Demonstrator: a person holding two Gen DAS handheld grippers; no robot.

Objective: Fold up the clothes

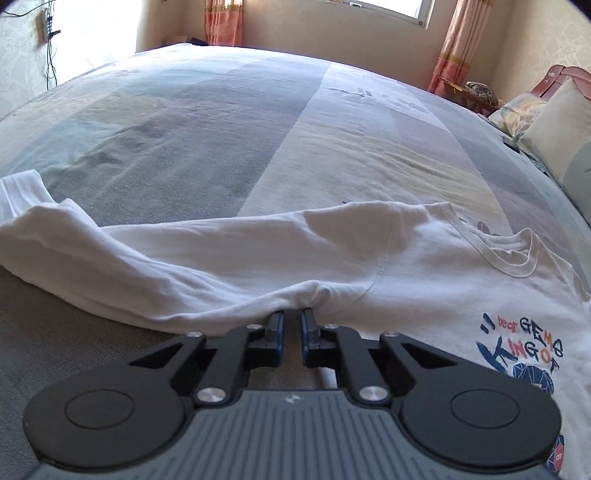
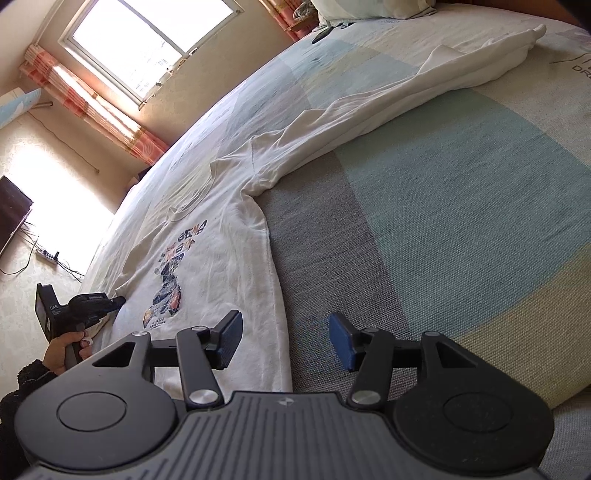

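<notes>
The left-wrist view sits low on the bed [image 1: 221, 122] and shows the left gripper [image 1: 292, 325] with its fingers [image 1: 276, 326] pinched together on a bunched fold of the white shirt [image 1: 258, 254], near the seam where the long sleeve [image 1: 55, 229] meets the body. Only this view shows that pinch up close, along with the ribbed collar [image 1: 491, 240] and the chest print [image 1: 524, 347], where "bear", "GEMS" and "KING OF" can be read above a blue gem drawing.

The right-wrist view looks from higher up and takes in what the other cannot. At far left a hand [image 2: 64, 350] holds the left gripper [image 2: 112, 301] at the shirt's edge; white letters reading "DAS" show on its body. Further right, the whole shirt [image 2: 229, 266] lies spread face up on the patchwork bedspread [image 2: 461, 221], its other sleeve [image 2: 406, 88] stretched long toward the pillows [image 2: 362, 7]. The right gripper [image 2: 284, 341] hovers over the shirt's side edge with its fingers [image 2: 231, 341] wide apart, one over cloth, one over bare bedspread, holding nothing.

Wide open bedspread lies to the right of the shirt, and more beyond it toward the window [image 2: 147, 44]. At the far right edge, grey letters "DR" are printed on the bedspread, the rest cut off.
</notes>
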